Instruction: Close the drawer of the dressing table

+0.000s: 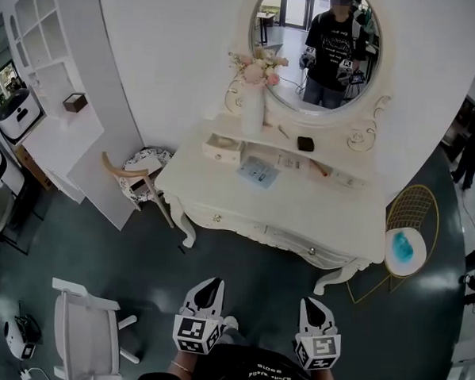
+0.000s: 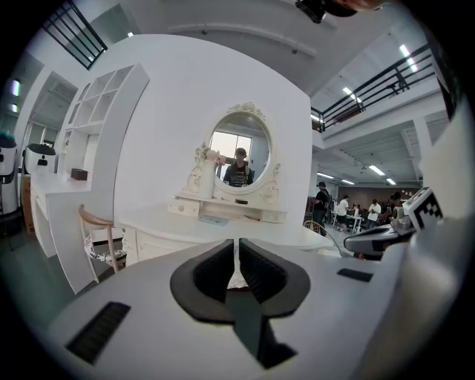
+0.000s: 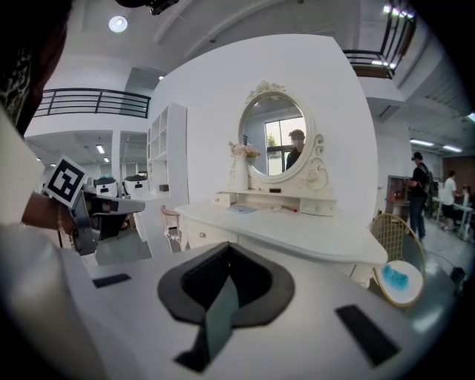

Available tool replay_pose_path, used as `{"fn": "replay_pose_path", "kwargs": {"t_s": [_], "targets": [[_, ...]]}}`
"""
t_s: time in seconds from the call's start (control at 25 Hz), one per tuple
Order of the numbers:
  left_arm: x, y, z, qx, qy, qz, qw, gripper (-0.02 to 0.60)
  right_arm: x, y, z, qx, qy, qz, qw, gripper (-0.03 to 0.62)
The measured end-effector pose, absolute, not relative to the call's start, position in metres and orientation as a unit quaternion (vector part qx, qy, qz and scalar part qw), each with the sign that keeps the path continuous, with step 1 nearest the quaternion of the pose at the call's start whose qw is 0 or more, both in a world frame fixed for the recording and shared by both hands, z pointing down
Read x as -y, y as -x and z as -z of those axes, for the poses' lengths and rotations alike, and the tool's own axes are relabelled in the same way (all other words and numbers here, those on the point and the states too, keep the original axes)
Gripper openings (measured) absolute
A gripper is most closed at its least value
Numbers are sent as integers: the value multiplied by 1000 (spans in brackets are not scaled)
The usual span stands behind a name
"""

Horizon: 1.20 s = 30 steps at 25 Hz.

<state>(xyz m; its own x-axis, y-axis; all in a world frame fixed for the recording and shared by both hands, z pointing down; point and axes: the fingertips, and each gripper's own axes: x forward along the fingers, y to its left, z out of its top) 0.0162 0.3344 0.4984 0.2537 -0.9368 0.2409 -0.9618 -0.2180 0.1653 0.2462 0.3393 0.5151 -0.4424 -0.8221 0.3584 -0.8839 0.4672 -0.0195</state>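
Approach step, I'd judge: left gripper (image 1: 208,285) and right gripper (image 1: 314,304), jaws together and empty, hang well short of the dressing table (image 1: 284,215). Next, reach its small pulled-out drawer (image 1: 224,149) and push it in.

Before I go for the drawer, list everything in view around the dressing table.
dressing table: one, white, against the wall
mirror: one, oval, above the table
small drawer: one, white, pulled out, shelf's left end
vase of flowers: one, white, pink blooms, on the shelf
flat sheet: one, blue, on the tabletop
small object: one, black, under the mirror
wooden chair: one, tan, left of the table
white chair: one, lower left
wire stand: one, gold, right of the table
left gripper: one, white, fingers together, empty
right gripper: one, white, fingers together, empty
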Motion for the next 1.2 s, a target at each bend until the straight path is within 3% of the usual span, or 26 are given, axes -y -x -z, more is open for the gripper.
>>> {"fn": "replay_pose_path", "kwargs": {"t_s": [0.6, 1.2], "targets": [[-243, 17, -498, 572, -807, -55, 135, 34, -276, -211, -510, 813, -558, -84, 143, 11], [-239, 40, -504, 575, -804, -63, 140, 34, -267, -184, -515, 819, -549, -99, 132, 11]]}}
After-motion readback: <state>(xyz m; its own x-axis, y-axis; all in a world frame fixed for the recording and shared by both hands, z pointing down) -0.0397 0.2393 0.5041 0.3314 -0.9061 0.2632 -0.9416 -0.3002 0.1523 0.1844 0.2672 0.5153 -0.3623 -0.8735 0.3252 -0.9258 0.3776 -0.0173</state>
